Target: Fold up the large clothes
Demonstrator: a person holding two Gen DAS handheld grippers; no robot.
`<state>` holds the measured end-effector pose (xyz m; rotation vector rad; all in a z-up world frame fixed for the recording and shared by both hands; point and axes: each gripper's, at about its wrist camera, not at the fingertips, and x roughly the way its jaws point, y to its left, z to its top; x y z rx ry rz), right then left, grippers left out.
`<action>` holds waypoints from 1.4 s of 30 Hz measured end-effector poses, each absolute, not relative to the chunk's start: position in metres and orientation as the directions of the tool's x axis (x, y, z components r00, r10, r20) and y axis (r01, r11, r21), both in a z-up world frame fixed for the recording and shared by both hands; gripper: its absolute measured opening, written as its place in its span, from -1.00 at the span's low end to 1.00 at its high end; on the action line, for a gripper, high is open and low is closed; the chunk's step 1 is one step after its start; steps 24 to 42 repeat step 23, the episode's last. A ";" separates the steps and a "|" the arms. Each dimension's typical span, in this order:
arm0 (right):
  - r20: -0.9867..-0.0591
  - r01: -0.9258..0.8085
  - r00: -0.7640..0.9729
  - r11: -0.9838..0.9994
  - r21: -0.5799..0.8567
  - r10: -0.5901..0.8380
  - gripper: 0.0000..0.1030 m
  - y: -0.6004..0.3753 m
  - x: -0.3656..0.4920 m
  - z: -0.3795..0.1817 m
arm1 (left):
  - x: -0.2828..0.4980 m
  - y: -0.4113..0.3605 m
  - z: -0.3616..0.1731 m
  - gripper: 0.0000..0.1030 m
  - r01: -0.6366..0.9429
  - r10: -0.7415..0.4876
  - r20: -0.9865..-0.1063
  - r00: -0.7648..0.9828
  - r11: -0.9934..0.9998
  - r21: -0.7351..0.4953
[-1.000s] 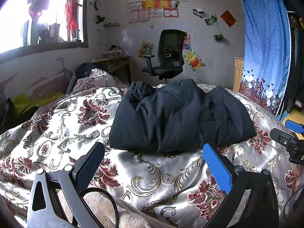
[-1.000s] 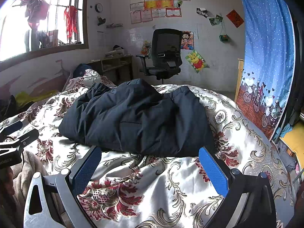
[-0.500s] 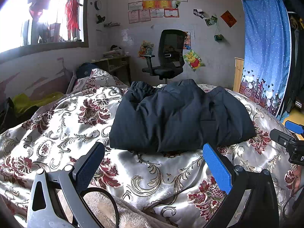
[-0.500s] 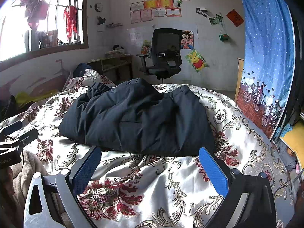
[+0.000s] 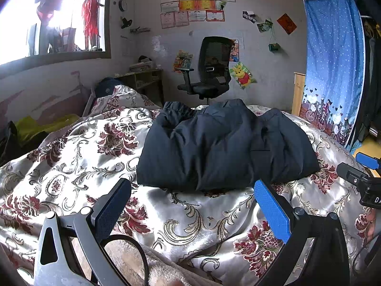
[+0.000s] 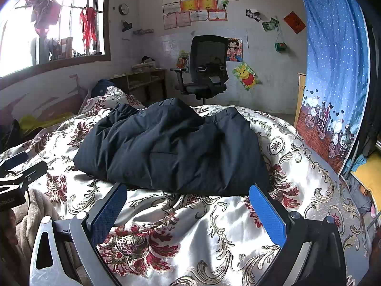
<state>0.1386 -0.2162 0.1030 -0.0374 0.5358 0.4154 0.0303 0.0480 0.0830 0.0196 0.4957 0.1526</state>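
Observation:
A dark navy padded jacket [image 5: 226, 145] lies folded into a thick bundle on the flowered satin bedspread [image 5: 190, 214]; it also shows in the right wrist view [image 6: 171, 147]. My left gripper [image 5: 193, 190] is open and empty, held just in front of the jacket's near edge. My right gripper [image 6: 188, 195] is open and empty, also just short of the near edge. Each gripper's tip shows at the side of the other's view: the right one [image 5: 362, 174], the left one [image 6: 21, 166].
A black office chair [image 5: 209, 71] stands beyond the bed by the far wall. A blue curtain [image 5: 333, 59] hangs at the right. A low shelf [image 5: 145, 81] and a window [image 5: 47, 23] are at the left. A beige fleece cloth [image 6: 35, 214] lies at the near edge.

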 end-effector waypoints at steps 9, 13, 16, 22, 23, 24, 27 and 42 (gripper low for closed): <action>-0.503 -0.393 0.779 0.917 0.072 0.374 1.00 -0.216 0.139 0.103 | 0.029 0.041 0.082 0.97 -0.172 0.190 -0.470 0.862 0.982 0.081; -0.503 -0.394 0.779 0.916 0.073 0.374 1.00 -0.216 0.139 0.103 | 0.030 0.041 0.081 0.97 -0.172 0.189 -0.471 0.862 0.982 0.080; -0.503 -0.393 0.779 0.917 0.072 0.374 1.00 -0.216 0.139 0.103 | 0.030 0.041 0.081 0.97 -0.174 0.191 -0.471 0.861 0.982 0.079; -0.503 -0.393 0.779 0.917 0.073 0.374 1.00 -0.216 0.139 0.103 | 0.030 0.040 0.080 0.97 -0.179 0.196 -0.470 0.861 0.981 0.082; -0.504 -0.393 0.779 0.917 0.073 0.374 1.00 -0.216 0.138 0.103 | 0.030 0.040 0.080 0.97 -0.179 0.196 -0.470 0.861 0.980 0.082; -0.504 -0.393 0.779 0.917 0.073 0.374 1.00 -0.216 0.138 0.103 | 0.030 0.040 0.080 0.97 -0.179 0.196 -0.470 0.861 0.980 0.082; -0.504 -0.393 0.779 0.917 0.073 0.374 1.00 -0.216 0.138 0.103 | 0.030 0.040 0.080 0.97 -0.179 0.196 -0.470 0.861 0.980 0.082; -0.504 -0.393 0.779 0.917 0.073 0.374 1.00 -0.216 0.138 0.103 | 0.030 0.040 0.080 0.97 -0.179 0.196 -0.470 0.861 0.980 0.082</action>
